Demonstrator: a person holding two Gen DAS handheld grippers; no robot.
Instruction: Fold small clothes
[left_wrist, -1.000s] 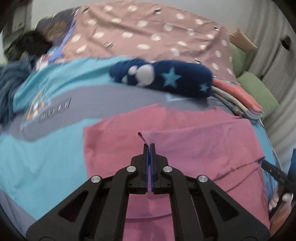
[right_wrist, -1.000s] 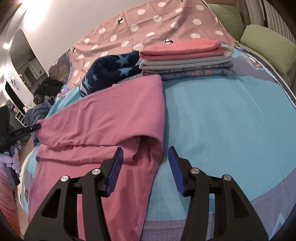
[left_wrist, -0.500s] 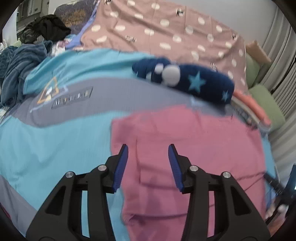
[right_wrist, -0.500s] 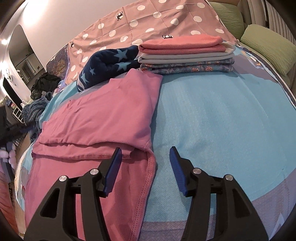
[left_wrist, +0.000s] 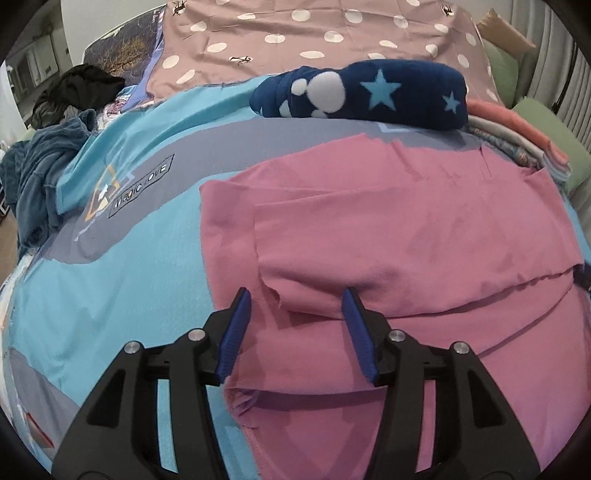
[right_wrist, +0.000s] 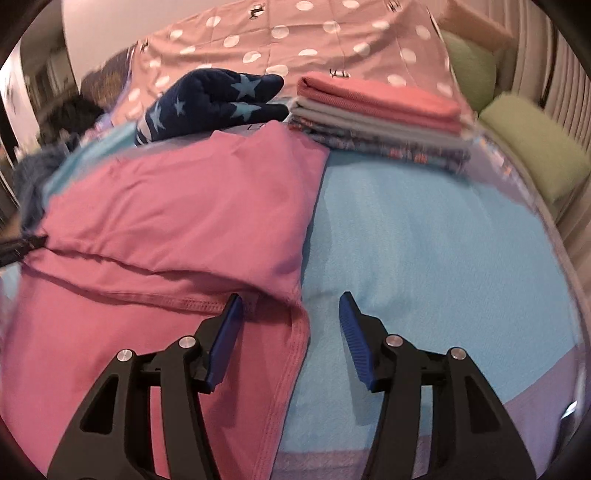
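A bed is filling most of both views, wearing a turquoise and grey bedspread (left_wrist: 122, 258) printed with a small logo. A dusty-pink polka-dot cover (left_wrist: 314, 40) is lying across its far end, against a pale wall (right_wrist: 122, 40). Green cushions (right_wrist: 532, 147) are sitting at the right edge beside pale pleated curtains (left_wrist: 554, 48). Dark clothes (left_wrist: 77, 92) are lying heaped at the far left.

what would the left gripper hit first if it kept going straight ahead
Most likely the folded-over flap of the pink garment, whose corner lies between the open left gripper fingers. Depth is hard to judge.
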